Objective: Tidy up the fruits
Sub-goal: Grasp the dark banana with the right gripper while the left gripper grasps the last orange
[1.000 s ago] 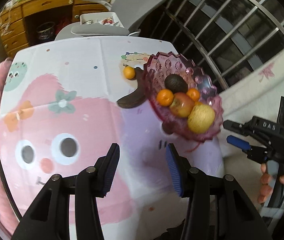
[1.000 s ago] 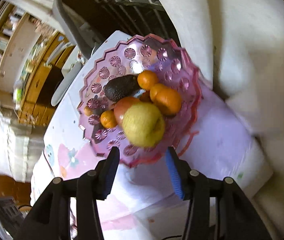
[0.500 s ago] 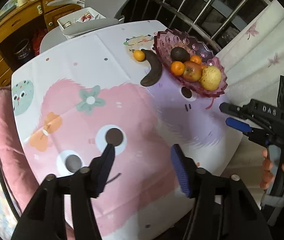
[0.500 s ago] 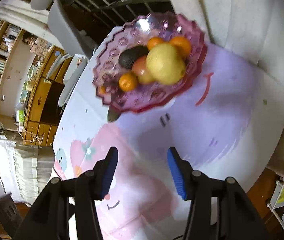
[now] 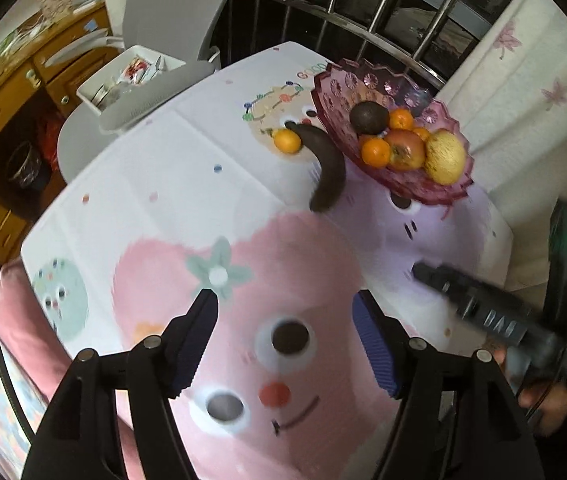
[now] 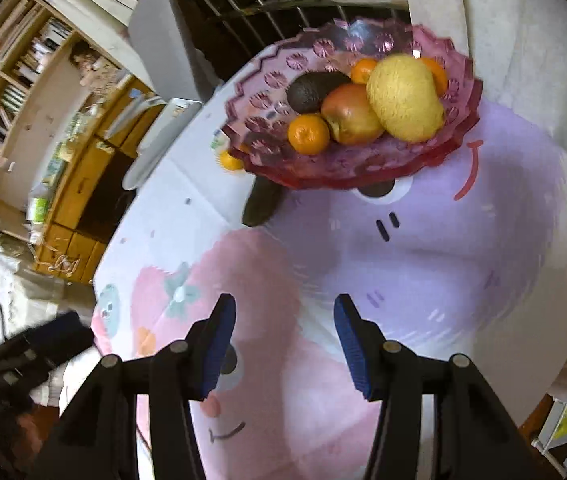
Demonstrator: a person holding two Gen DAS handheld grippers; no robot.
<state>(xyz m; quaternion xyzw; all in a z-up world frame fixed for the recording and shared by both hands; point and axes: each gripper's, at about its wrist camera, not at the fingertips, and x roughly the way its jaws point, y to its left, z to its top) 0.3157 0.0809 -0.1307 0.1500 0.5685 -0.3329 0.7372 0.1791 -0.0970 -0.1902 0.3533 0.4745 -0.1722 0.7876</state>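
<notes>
A pink glass bowl (image 5: 363,84) (image 6: 283,76) stands at the table's far right corner. It holds an avocado (image 5: 368,117), an apple (image 5: 405,149), a yellow pear (image 5: 445,156) and tangerines (image 5: 375,151). A dark banana (image 5: 329,168) and a loose tangerine (image 5: 287,141) lie on the cloth left of the bowl. My left gripper (image 5: 283,340) is open and empty above the near table. My right gripper (image 6: 285,340) is open and empty, well short of the bowl; it also shows in the left wrist view (image 5: 483,312).
A pink and purple cartoon tablecloth (image 5: 187,184) covers the table. A grey chair (image 5: 151,92) and a wooden cabinet (image 5: 11,92) stand beyond the far edge. Window bars (image 5: 363,12) and a white curtain (image 5: 523,60) are behind the bowl.
Both grippers have pulled back from the bowl toward the near side of the table. Both stay open and empty. The fruits have not moved.
</notes>
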